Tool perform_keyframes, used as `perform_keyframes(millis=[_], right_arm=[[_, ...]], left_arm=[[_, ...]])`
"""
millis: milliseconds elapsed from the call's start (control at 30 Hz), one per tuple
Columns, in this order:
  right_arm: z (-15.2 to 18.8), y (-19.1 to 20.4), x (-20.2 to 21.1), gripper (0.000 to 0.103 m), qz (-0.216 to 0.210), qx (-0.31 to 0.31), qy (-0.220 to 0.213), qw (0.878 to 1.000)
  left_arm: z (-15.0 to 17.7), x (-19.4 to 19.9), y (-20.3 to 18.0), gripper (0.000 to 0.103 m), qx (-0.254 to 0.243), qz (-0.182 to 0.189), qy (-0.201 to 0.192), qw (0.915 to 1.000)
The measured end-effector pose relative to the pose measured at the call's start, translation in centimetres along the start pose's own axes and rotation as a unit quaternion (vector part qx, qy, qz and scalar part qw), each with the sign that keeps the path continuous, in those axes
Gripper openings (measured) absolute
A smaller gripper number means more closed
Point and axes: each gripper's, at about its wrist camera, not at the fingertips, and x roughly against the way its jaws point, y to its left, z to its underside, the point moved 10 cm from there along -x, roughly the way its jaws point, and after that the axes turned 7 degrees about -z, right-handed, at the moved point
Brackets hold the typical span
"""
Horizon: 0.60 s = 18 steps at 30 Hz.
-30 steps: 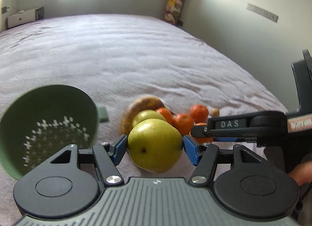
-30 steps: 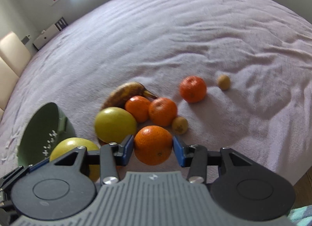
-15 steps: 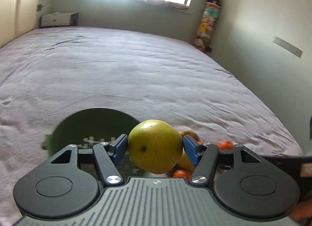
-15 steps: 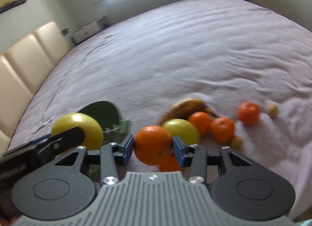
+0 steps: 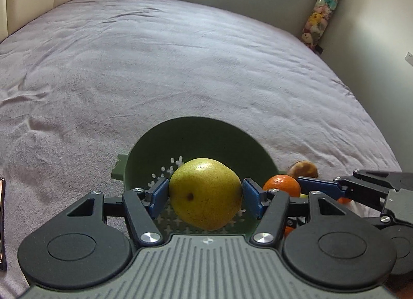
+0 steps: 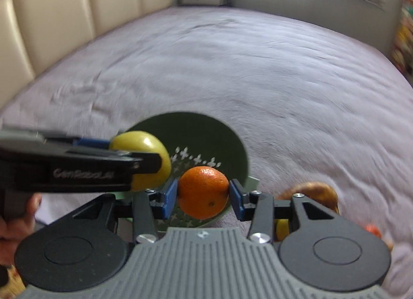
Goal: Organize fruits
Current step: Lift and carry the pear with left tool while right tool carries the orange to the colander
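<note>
A yellow-green pear (image 5: 205, 193) is clamped between the blue pads of my left gripper (image 5: 205, 197), which hangs over the dark green perforated colander (image 5: 196, 131) on the bed. My right gripper (image 6: 203, 195) is shut on an orange (image 6: 203, 192) and hovers above the same colander (image 6: 196, 128). In the right wrist view the pear (image 6: 147, 149) and the left gripper's arm show at the left. In the left wrist view the orange (image 5: 282, 185) and the right gripper's fingers (image 5: 317, 185) show at the right. A brown-spotted banana (image 5: 302, 168) lies beside the colander.
The lilac bedspread (image 5: 180, 66) stretches far behind the colander. More fruit (image 6: 371, 230) lies to the right of the colander, blurred. A cream padded headboard (image 6: 51, 23) runs along the left. A stack of plush toys (image 5: 322, 12) stands by the far wall. A hand (image 6: 18, 219) holds the left gripper.
Both grippers swung left from the fruit pile, still gripping the pear and the orange, and now hang over the colander, which has come to the middle of both views.
</note>
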Motion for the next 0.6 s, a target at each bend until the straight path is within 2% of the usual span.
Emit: perform_keyframes(millis=[300, 600], right_arm=[[0.6, 0.4, -4.6, 0.041, -0.017, 0.076, 0.066, 0.995], [1.2, -0.5, -7.0, 0.041, -0.028, 0.078, 0.095, 0.992]], left_arm=[[0.7, -2.4, 0.4, 0.072, -0.023, -0.022, 0.031, 0.9990], [1.3, -4.3, 0.8, 0.072, -0.039, -0.045, 0.060, 0.9965]])
